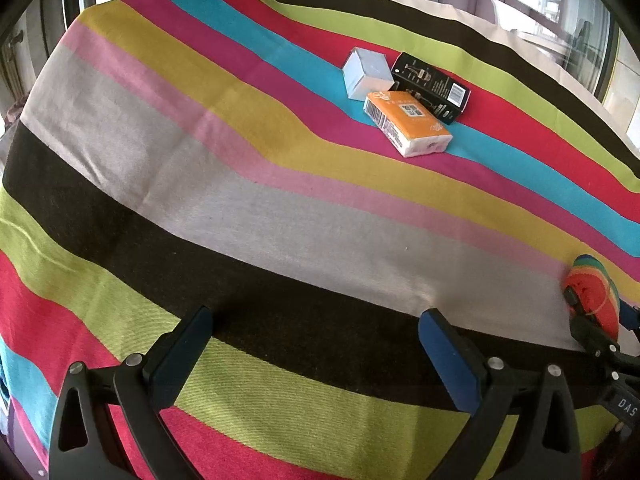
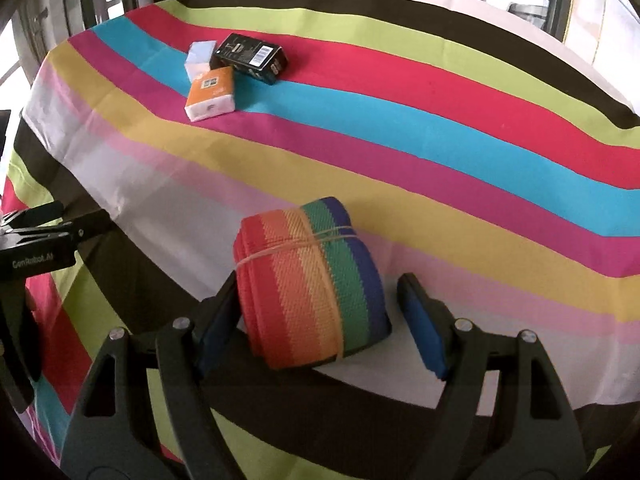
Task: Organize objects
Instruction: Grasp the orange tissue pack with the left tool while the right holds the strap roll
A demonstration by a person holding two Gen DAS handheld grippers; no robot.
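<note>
A rolled rainbow strap (image 2: 312,280), bound with a rubber band, lies on the striped cloth between the fingers of my right gripper (image 2: 320,320). The jaws are open; the left pad touches the roll, the right pad stands apart. The roll also shows at the right edge of the left wrist view (image 1: 592,288). Far across the cloth sit an orange tissue pack (image 1: 406,122) (image 2: 211,94), a white box (image 1: 368,72) (image 2: 200,58) and a black box (image 1: 432,86) (image 2: 252,57), close together. My left gripper (image 1: 316,356) is open and empty above the cloth.
The striped tablecloth (image 1: 240,208) (image 2: 440,152) covers the whole table. The left gripper's body (image 2: 36,252) shows at the left of the right wrist view. Windows and frames stand beyond the far edge.
</note>
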